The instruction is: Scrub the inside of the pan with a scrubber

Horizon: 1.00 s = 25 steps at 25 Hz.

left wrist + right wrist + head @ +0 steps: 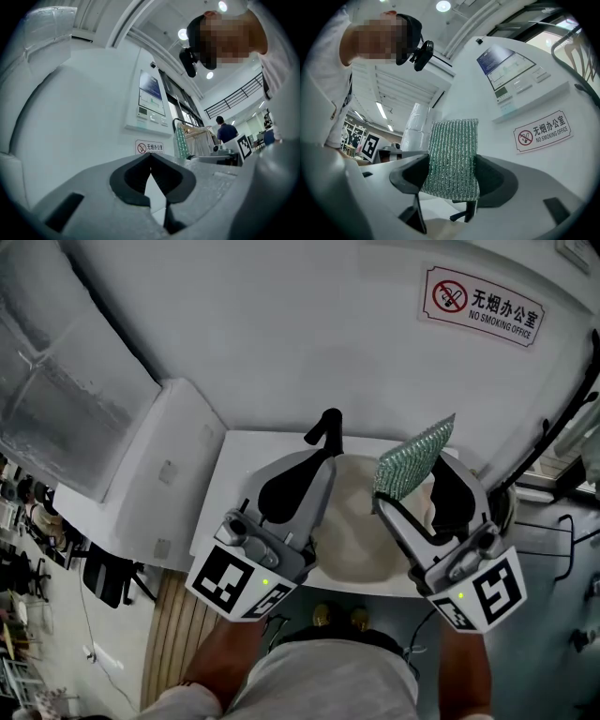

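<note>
A white tabletop (234,451) set against a white wall carries a round cream-coloured pan (361,531), with a black handle (328,427) rising at its far edge. Over the pan's left side, near that handle, the left tool (150,155) has its dark jaws brought together at the tips with nothing between them. Over the right side, the right tool (451,173) is clamped on a green glittery knitted scrubber (452,152), which stands up out of its jaws.

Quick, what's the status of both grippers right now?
Left gripper: closed, empty.
Right gripper: closed on the green scrubber.
</note>
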{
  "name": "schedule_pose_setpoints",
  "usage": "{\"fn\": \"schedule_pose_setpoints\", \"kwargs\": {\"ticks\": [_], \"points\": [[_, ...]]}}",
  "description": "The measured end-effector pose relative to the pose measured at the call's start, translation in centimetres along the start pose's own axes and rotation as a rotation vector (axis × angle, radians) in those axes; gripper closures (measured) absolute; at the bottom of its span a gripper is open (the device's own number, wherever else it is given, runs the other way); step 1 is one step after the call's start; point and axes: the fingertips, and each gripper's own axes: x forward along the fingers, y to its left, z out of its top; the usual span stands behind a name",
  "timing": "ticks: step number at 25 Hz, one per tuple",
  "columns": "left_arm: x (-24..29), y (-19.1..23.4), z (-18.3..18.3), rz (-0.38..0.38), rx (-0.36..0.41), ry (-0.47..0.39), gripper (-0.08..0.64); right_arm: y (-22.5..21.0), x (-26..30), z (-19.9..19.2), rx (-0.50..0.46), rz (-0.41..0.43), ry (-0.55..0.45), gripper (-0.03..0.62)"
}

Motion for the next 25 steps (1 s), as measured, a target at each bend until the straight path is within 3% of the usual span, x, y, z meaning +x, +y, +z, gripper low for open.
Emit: {"fn": "schedule_pose_setpoints", "kwargs": {"ticks": [25], "points": [[-0.45,-0.07,-0.11,-0.017,0.004,0.007,0.544,0.64,-0.13,-0.89,0.002,-0.024,0.028,0.288]]}}
